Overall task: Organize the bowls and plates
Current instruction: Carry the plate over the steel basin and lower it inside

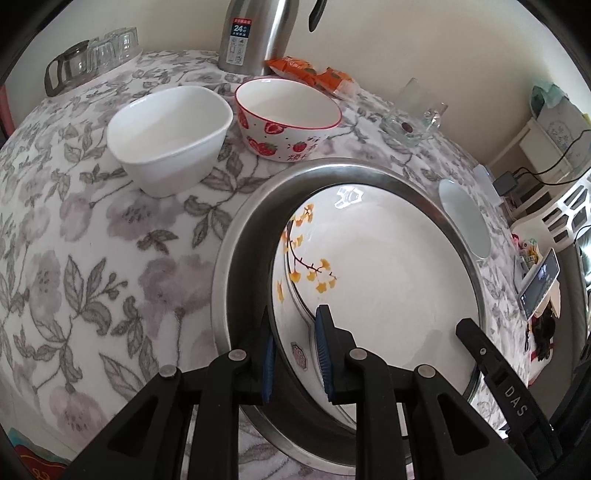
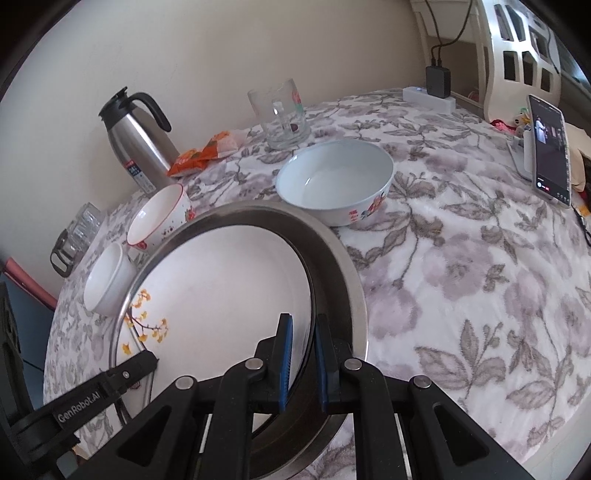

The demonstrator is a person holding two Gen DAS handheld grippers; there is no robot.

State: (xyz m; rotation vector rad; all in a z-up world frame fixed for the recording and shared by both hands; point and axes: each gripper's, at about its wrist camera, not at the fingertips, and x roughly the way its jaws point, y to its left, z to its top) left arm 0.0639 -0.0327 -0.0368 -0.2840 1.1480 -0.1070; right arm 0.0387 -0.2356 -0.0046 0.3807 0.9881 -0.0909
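A white plate [image 1: 388, 277] painted with yellow leaves lies inside a round steel pan [image 1: 332, 166] on the flowered tablecloth. My left gripper [image 1: 295, 332] is shut on the plate's left rim, one blue pad under it and one on top. My right gripper [image 2: 303, 325] is shut on the opposite rim of the plate [image 2: 229, 288], just inside the wall of the pan [image 2: 332, 251]. A white bowl [image 1: 170, 136] and a strawberry bowl [image 1: 288, 118] stand behind the pan. A pale blue bowl [image 2: 332, 181] stands at its far right.
A steel thermos [image 1: 255, 33], an orange snack packet [image 1: 310, 74] and a glass mug [image 2: 284, 114] stand along the wall. Glass cups [image 1: 92, 59] are at the far left. A phone on a stand [image 2: 550, 147] and a power strip [image 2: 428, 96] are at the right edge.
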